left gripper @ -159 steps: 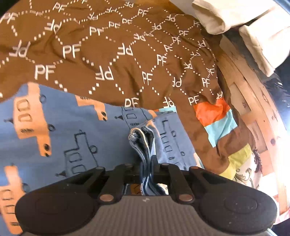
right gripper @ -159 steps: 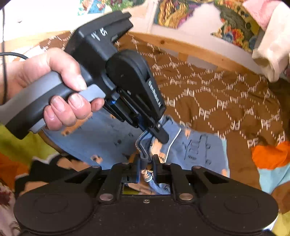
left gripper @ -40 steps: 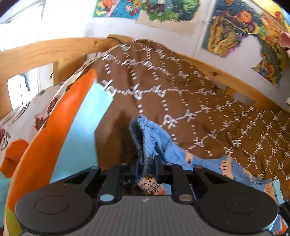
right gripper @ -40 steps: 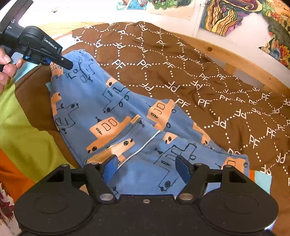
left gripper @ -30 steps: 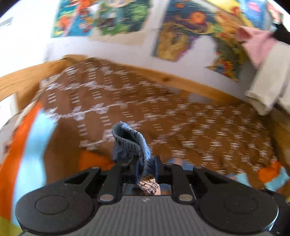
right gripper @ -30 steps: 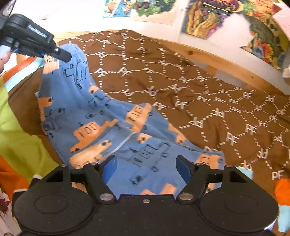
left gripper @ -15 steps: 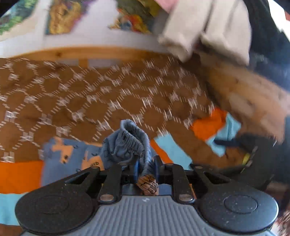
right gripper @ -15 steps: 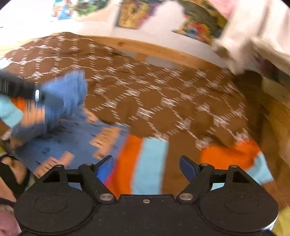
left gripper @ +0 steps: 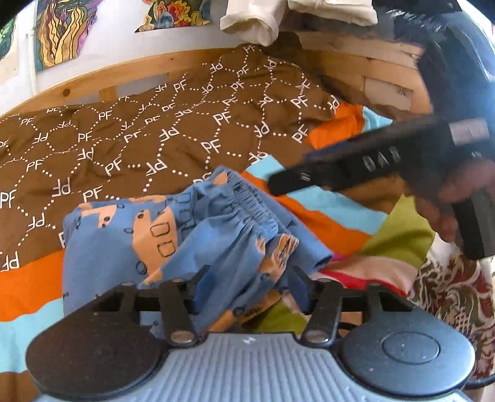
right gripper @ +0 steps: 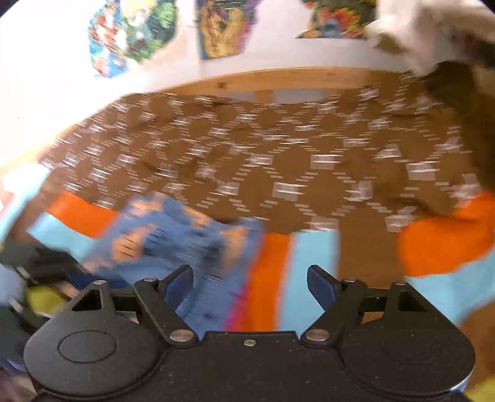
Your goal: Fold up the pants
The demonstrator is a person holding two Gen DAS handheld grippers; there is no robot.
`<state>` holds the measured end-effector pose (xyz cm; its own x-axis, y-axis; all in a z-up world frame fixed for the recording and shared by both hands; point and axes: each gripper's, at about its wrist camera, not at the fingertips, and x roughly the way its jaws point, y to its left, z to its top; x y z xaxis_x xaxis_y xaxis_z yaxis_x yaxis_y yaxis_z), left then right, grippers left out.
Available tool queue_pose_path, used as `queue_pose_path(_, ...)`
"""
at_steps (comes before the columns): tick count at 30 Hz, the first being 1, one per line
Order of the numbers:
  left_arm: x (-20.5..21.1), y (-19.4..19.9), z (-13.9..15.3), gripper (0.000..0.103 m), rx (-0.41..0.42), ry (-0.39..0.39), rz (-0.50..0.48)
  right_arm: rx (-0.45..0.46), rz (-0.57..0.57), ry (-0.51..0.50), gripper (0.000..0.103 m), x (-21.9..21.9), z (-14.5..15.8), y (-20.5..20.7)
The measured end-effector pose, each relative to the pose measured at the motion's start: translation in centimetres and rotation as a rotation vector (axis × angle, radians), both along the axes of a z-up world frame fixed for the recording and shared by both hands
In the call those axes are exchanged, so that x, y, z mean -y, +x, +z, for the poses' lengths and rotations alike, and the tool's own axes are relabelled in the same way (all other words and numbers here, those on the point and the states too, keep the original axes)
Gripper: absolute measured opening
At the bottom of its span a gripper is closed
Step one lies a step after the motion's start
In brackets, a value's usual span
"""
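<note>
- pants [left gripper: 173, 244]: blue, orange vehicle print, lying bunched in a loose folded heap on the bed, straddling the line where the brown PF blanket [left gripper: 148, 136] meets the striped quilt [left gripper: 328, 222].
- long axis of the heap in the left wrist view runs roughly lower-left to upper-right; the elastic waistband [left gripper: 256, 210] is on top, gathered, facing the upper right, and its near corner droops toward the left gripper.
- right wrist view is motion-blurred; the pants [right gripper: 185, 238] show as a blue patch left of centre, with the right edge ending at an orange stripe. Finer orientation there: cannot tell.
- brown PF blanket covers the far half of the bed up to the wooden bed rail [left gripper: 130, 71]. That area is bare of clothing, so there is open room behind and to the left of the pants.
- striped quilt in orange, light blue and green fills the near side and the right. It is free surface right of the heap.
- cream cloth [left gripper: 256, 18] hangs over the far right corner of the frame.
- left gripper [left gripper: 246, 287]: jaws have just been opening and now stand apart. Fabric lies loosely between them, pads not pressing on it.
- right gripper [right gripper: 250, 284]: jaws wide apart, nothing between them, hovering over the quilt stripes just right of the pants. In the left wrist view it is held in a hand [left gripper: 454, 198] above the quilt, clear of the waistband.
</note>
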<state>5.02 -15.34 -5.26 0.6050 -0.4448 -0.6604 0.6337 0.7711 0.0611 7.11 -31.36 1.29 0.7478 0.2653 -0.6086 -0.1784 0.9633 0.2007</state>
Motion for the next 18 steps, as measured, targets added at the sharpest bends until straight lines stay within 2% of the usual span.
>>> queue_pose_path(3,0.1,0.2,0.2,0.047,0.004,0.011,0.013,-0.008,0.067,0.055,0.074,-1.0,0.0,1.6)
queue_pose_path(7,0.2,0.3,0.3,0.024,0.008,0.016,0.016,-0.022,0.029,0.126,0.056,-1.2,-0.3,3.6)
queue_pose_path(10,0.1,0.3,0.2,0.010,-0.006,0.003,0.016,-0.069,0.000,0.173,0.044,-0.7,-1.1,4.9)
queue_pose_path(14,-0.2,0.4,0.3,0.003,-0.006,-0.016,0.015,-0.128,-0.031,0.222,0.028,-0.3,-2.3,5.1)
queue_pose_path(15,-0.3,0.4,0.5,0.003,-0.010,-0.027,0.014,-0.131,-0.037,0.235,0.023,-0.3,-2.4,5.0)
queue_pose_path(16,-0.4,0.5,0.7,0.002,-0.018,-0.042,0.012,-0.126,-0.040,0.239,0.013,-0.2,-2.3,4.9)
queue_pose_path(18,-0.6,0.5,1.3,0.002,-0.023,-0.065,0.010,-0.117,-0.045,0.240,0.012,-0.2,-2.0,4.7)
